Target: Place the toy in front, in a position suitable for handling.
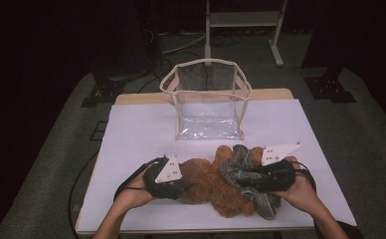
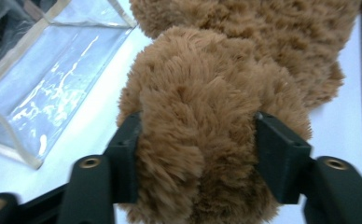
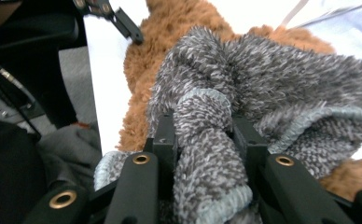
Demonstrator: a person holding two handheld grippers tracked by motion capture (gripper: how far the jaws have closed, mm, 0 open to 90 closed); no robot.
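Observation:
A brown plush teddy bear point(image 1: 208, 184) lies on the white table near its front edge. My left gripper point(image 1: 186, 186) comes at it from the left. In the left gripper view its jaws point(image 2: 198, 154) press into a rounded furry part of the bear point(image 2: 198, 93) on both sides. A grey knitted cloth point(image 1: 236, 167) is draped over the bear's right side. My right gripper point(image 1: 243, 179) is shut on a bunched fold of that cloth point(image 3: 263, 79), which sits squeezed between the right gripper's point(image 3: 202, 135) pads, with brown fur point(image 3: 170, 28) behind it.
A clear plastic bag with a beige rim point(image 1: 208, 99) stands open and upright behind the bear at the table's middle. It lies just left of the bear in the left gripper view point(image 2: 53, 79). The white table top point(image 1: 141, 129) is edged by dark floor.

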